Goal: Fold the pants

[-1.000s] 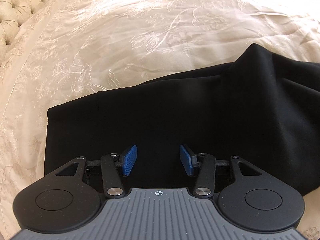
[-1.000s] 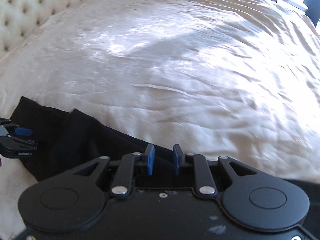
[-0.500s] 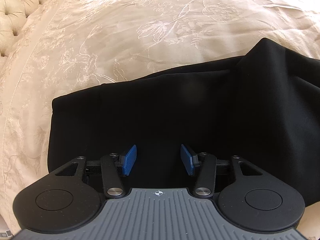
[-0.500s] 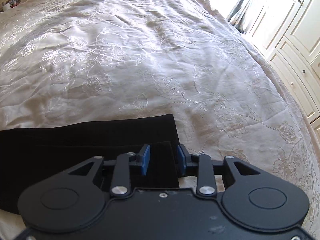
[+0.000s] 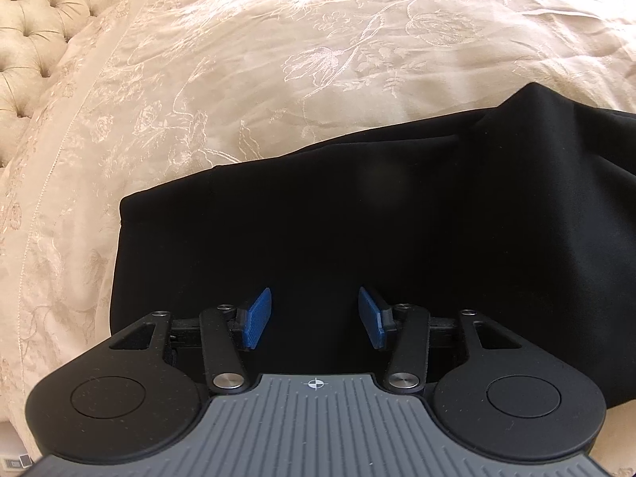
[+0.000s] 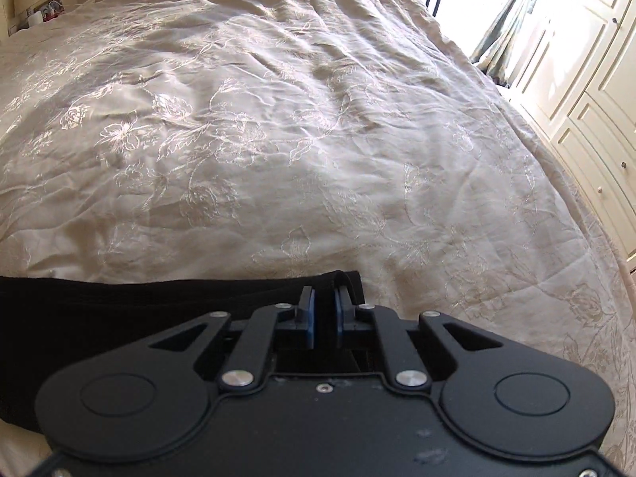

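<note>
The left gripper [image 5: 315, 318] hung with jaws apart over black fabric pants [image 5: 357, 238]; the right gripper [image 6: 322, 320] pinched their hem at lower centre; bare cream embroidered bedspread [image 6: 278, 139] filled the upper frame.

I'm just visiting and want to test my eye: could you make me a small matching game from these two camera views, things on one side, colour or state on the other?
Things:
1. left gripper
2. right gripper
3. black pants
4. bedspread

States:
A. cream, with embroidered flowers
B. dark, lying flat on the bed
C. fingers wide apart above cloth
D. fingers nearly together at the cloth's end

Pairs: 1-C, 2-D, 3-B, 4-A
</note>
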Available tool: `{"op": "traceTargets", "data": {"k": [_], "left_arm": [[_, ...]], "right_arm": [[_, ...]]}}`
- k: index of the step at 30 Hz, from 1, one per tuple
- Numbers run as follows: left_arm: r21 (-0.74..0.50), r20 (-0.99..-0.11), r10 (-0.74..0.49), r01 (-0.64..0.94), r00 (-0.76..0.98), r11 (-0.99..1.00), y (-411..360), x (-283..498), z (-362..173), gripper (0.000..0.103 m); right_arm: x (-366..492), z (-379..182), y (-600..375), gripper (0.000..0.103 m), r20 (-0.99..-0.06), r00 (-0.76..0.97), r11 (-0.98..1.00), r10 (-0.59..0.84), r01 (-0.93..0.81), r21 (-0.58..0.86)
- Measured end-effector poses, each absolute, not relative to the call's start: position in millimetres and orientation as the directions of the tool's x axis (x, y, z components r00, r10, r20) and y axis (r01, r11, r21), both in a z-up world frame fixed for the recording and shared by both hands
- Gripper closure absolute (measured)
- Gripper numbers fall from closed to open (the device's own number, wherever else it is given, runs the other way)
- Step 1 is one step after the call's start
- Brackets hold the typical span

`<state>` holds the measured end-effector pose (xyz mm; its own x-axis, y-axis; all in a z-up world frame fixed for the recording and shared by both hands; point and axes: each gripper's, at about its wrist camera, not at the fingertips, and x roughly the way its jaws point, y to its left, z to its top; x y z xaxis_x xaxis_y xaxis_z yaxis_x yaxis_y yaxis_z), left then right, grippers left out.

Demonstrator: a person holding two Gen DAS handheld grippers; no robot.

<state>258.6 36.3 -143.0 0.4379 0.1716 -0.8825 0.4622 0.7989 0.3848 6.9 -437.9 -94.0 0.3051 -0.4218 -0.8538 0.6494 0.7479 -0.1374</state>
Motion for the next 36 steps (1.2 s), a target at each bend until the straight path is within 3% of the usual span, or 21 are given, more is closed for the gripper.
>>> {"op": "traceTargets", "data": {"k": [5, 8, 16, 26, 36], "left_arm": [[0.39, -0.878, 0.179, 0.446, 0.444, 0.806, 38.4, 253.4, -138.5, 0.056], [0.386, -0.882, 0.183, 0.443, 0.435, 0.809, 41.0, 248.3, -133.9, 0.056], [0.381, -0.876, 0.171, 0.431, 0.451, 0.818, 52.1, 213.1, -100.3, 0.056], [0.375, -0.871, 0.154, 0.431, 0.466, 0.82, 51.4, 149.3, -65.3, 0.056], [0.327, -0.906, 0.106, 0.518, 0.411, 0.79, 61.4, 120.7, -78.8, 0.056]], "right_arm": [[11.6, -118.8, -464.2, 0.092, -0.881, 0.237, 0.714, -0.409, 0.684, -0.148], [9.6, -128.4, -466.9, 0.084, -0.888, 0.22, 0.711, -0.403, 0.687, -0.152], [0.2, -76.2, -427.9, 0.08, -0.799, 0.396, 0.729, -0.451, 0.68, -0.074], [14.9, -59.9, -288.9, 0.08, -0.793, 0.605, 0.917, -0.077, 0.356, 0.182], [37.1, -85.4, -143.4, 0.08, -0.829, 0.512, 0.935, 0.222, 0.129, 0.33]]}}
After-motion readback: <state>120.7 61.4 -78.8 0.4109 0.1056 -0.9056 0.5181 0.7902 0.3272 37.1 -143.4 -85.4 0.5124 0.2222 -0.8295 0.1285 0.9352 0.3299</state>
